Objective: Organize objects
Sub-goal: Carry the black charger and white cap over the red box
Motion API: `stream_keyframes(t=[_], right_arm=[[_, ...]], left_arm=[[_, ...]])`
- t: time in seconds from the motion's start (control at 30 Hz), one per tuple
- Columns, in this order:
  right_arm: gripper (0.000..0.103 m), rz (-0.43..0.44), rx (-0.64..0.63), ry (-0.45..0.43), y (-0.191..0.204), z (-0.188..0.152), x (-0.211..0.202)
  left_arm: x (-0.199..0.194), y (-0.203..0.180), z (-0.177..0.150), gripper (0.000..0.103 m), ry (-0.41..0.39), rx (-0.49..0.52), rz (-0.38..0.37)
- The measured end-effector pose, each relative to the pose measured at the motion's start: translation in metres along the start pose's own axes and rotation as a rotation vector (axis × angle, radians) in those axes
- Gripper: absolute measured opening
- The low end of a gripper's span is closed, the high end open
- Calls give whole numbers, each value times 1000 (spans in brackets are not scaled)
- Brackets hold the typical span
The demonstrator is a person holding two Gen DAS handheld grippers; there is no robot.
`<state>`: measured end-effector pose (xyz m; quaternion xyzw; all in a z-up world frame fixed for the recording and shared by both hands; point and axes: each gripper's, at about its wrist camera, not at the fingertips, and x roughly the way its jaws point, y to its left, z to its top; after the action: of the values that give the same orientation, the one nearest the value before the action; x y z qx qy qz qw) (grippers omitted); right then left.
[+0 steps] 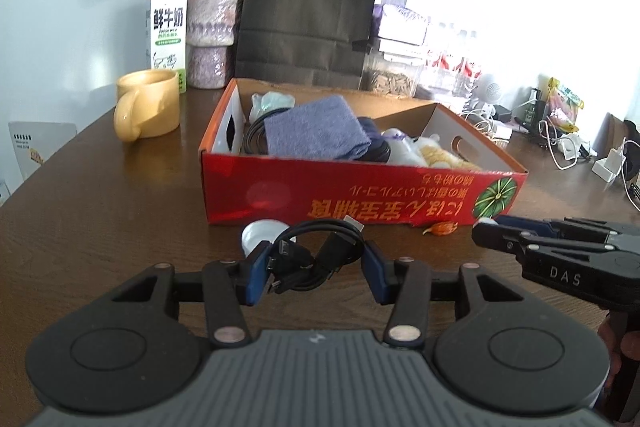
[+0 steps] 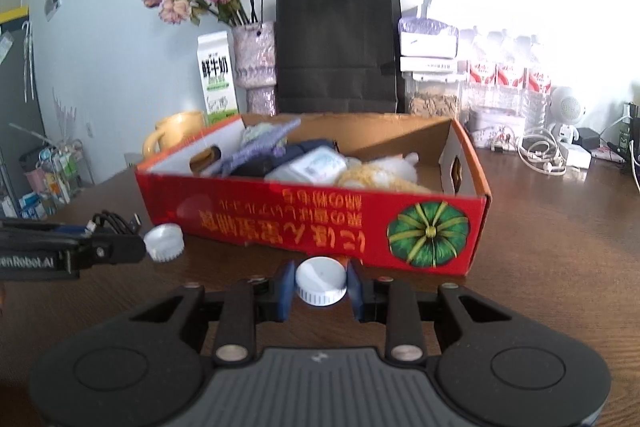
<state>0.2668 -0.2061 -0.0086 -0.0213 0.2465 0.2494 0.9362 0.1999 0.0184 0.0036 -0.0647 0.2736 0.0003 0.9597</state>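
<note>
The milk carton [image 1: 167,33], far left by the vase, reads "鲜牛奶". The right tool [image 1: 486,229] carries "DAS" on its black body. The left tool [image 2: 138,227] shows "enRobot.AI", its start cut off. The red box [image 2: 312,223] bears upside-down yellow Japanese lettering, not clearly legible.

Two white caps [image 2: 321,281] [image 2: 164,242], one coiled black cable [image 1: 316,259], one red box [image 2: 312,223], one yellow mug [image 1: 147,110].

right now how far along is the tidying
Done: the red box already holds a blue cloth, a black cord and a plush toy. In hand: the left gripper clamps a coiled black cable; the right gripper grips a white cap. Left: boxing both, plus another white cap still on the table.
</note>
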Motion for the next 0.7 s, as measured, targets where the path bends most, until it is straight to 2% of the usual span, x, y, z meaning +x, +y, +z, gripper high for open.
stream_keyframes(t=[0.3,0.7], right_arm=[[27,6,-29,-74,6,35,5],[27,-7,-72,-136,5,84,35]], left_arm=[[3,-10,29,49,-77,27,-18],[29,-21,77,49,-177,47,-31]])
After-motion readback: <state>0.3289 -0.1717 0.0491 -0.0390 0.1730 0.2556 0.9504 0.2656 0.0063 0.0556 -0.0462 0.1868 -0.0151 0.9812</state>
